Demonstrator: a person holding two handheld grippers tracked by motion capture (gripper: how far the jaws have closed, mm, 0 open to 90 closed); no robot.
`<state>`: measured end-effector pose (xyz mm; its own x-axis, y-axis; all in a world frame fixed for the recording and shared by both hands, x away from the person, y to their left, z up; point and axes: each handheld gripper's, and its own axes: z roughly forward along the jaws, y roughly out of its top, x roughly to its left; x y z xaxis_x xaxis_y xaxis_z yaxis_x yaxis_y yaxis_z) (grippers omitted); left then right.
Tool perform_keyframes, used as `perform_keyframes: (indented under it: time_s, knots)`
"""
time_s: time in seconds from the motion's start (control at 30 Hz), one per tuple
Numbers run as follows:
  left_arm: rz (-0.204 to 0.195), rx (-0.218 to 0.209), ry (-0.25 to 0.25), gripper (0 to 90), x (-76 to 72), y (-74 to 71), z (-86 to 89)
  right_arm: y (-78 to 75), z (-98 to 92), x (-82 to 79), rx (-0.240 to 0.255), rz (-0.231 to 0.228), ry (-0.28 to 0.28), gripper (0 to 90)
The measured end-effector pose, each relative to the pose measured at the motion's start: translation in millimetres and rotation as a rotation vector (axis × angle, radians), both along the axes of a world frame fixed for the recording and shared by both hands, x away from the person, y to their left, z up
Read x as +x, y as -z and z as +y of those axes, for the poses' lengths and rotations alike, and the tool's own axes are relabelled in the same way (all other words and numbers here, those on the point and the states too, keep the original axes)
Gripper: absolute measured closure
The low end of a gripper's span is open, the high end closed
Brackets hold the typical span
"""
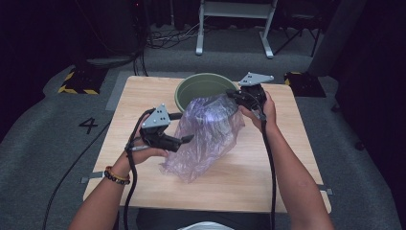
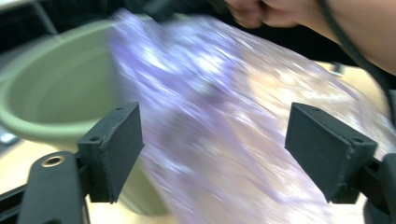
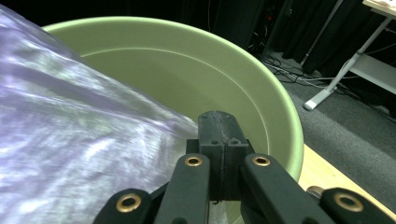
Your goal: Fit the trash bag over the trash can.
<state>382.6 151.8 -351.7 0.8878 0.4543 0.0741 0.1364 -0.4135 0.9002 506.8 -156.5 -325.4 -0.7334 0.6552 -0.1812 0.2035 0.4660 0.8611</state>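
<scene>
A clear purplish plastic bag point(image 1: 206, 134) stands crumpled on the wooden table point(image 1: 249, 177), its top leaning against a green plastic tub point(image 1: 191, 86). My right gripper point(image 1: 233, 95) is shut on the bag's upper edge by the tub's rim; in the right gripper view its jaws point(image 3: 219, 126) are pressed together with the bag point(image 3: 70, 140) spreading left and the tub point(image 3: 187, 70) behind. My left gripper point(image 1: 186, 140) is at the bag's left side, open. In the left gripper view its pads point(image 2: 114, 149) stand wide apart, with the blurred bag point(image 2: 224, 116) and the tub point(image 2: 51, 93) ahead.
Grey carpet surrounds the table, with a "4" marked on the floor point(image 1: 88, 125) at left. Yellow-black striped blocks point(image 1: 76, 82) sit by the far corners. A white desk frame point(image 1: 234, 28) and loose cables lie beyond the table's far edge.
</scene>
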Motion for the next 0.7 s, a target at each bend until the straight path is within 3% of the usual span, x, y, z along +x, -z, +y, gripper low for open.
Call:
perform_keyframes:
  time_s: [0.13, 0.23, 0.3, 0.37, 0.5, 0.63, 0.7]
  knots:
    - [0.043, 0.059, -0.025, 21.4, -0.7, 19.9, -7.7, 1.6, -1.3, 1.8, 0.004, 0.015, -0.001, 90.0]
    - [0.072, 0.070, -0.053, 34.6, 7.0, 30.9, -10.6, 1.9, -2.8, 1.6, 0.009, 0.017, -0.003, 90.0]
    - [0.068, 0.077, -0.044, 54.3, 8.4, 33.3, -11.2, 2.2, -3.4, 1.3, 0.010, 0.018, -0.003, 90.0]
    - [0.014, 0.105, -0.033, 65.9, 8.5, 35.2, -16.1, 4.4, -3.5, 1.3, -0.003, 0.018, -0.006, 90.0]
    - [-0.040, 0.117, -0.036, 89.6, 6.3, 29.5, -21.2, 5.5, -4.9, 0.1, 0.002, 0.014, -0.009, 90.0]
    - [-0.066, 0.083, -0.050, 90.0, 4.9, 18.5, -19.8, 0.0, -13.6, -7.2, 0.081, -0.020, -0.001, 59.3]
    - [-0.075, 0.065, -0.065, 90.0, 4.4, 13.2, -17.8, -4.7, -18.2, -11.8, 0.085, -0.028, 0.024, 47.1]
